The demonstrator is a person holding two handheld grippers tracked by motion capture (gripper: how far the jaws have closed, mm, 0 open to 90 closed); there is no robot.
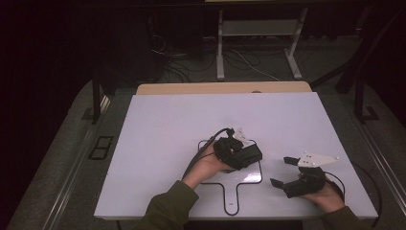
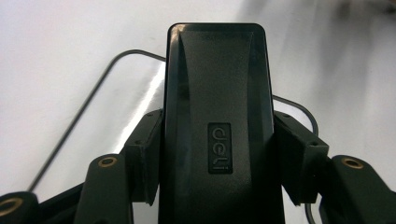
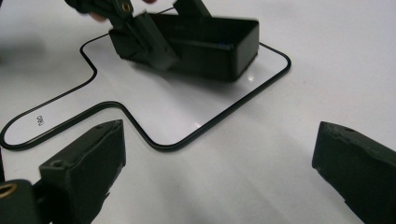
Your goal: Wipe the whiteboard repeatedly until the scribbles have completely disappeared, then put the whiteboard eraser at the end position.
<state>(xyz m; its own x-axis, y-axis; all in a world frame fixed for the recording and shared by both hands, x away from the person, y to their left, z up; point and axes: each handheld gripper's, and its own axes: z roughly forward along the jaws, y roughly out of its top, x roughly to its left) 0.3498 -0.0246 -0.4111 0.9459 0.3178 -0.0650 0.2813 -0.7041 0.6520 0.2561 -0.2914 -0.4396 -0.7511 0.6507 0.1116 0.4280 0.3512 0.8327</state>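
Table (image 1: 158,124): white top, the largest item, running from the person's edge at 6 o'clock to a wooden strip at 12 o'clock.

Outline board (image 1: 249,179): a flat white panel edged by a thin black line, paddle-shaped, with its handle tab pointing to 6 o'clock in the high view. It lies on the table right of centre, near the person's edge. In the right gripper view its glossy face (image 3: 187,102) reflects light.

Black box (image 1: 248,154): an oblong black plastic item carrying a "deli" mark (image 2: 219,148), probably a board eraser or stapler; which one cannot be told. It sits over the wide part of the outline board. Whether it rests on the board or hangs just above it cannot be told. Its long axis runs straight out along the left gripper's reach, toward about 3 o'clock in the high view.

Left gripper (image 1: 234,152): clamped on the black box, one jaw pressing each long side, as the left gripper view shows (image 2: 219,140). The hand comes in from 7 o'clock.

Right gripper (image 1: 283,171): jaws spread wide and empty, hovering just off the board's right edge. The black box lies at roughly 10 o'clock from it, near but apart; in its own view the box (image 3: 205,42) stands ahead at 12 o'clock, broadside on.

Judgement: the left hand has the box; any handover would require the right gripper to close in on the free end.
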